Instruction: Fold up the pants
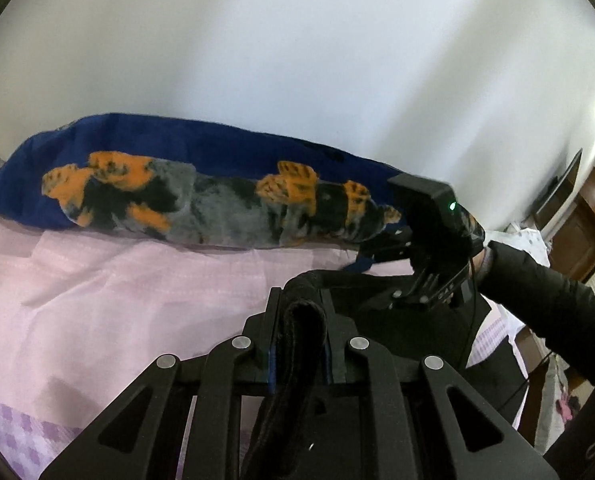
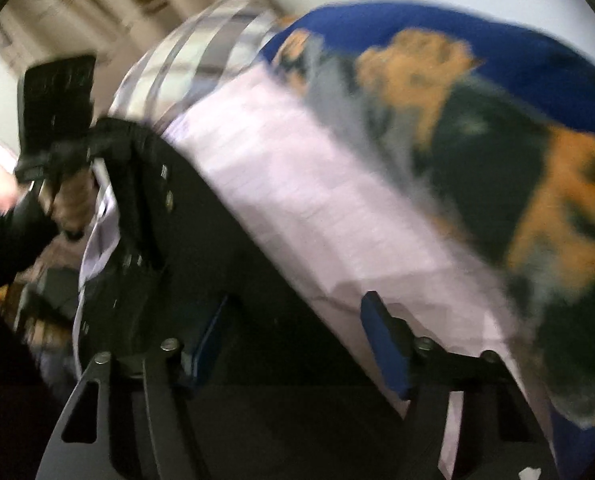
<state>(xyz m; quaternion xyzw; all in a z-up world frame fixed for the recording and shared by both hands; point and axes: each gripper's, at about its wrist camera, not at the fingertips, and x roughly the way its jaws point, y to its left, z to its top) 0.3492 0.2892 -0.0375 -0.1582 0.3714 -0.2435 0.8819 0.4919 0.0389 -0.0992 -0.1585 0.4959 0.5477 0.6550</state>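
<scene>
Pants point(image 1: 303, 344), black, pinched as a thick folded strip between the pads of the left gripper point(image 1: 300, 300), clamped down tight on the cloth with almost no gap. Strip looped over the fingertips and run back toward the camera, its lower end lost under the gripper body. More black cloth spread to the right across the pink sheet point(image 1: 109, 300), toward the right gripper point(image 1: 429, 240); edges hard to trace, black on black against the gripper frames.

Right gripper seen from the left wrist view only from behind and above, tips hidden by its own housing, a black sleeve point(image 1: 545, 292) behind it and cut off at the frame edge.

Right wrist view badly smeared by motion blur. Blue pads point(image 2: 383, 344) standing partly apart, dark cloth filling the gap, neither pad seen pressing on it; whether any fold sits properly between them, impossible to say. Pink sheet beyond, pattern unreadable.

Blanket point(image 1: 185, 200), blue with orange, grey and black patches, bunched along the far side of the sheet against the white wall point(image 1: 297, 60), well apart from the clamped strip; its right end hidden behind the right gripper.
</scene>
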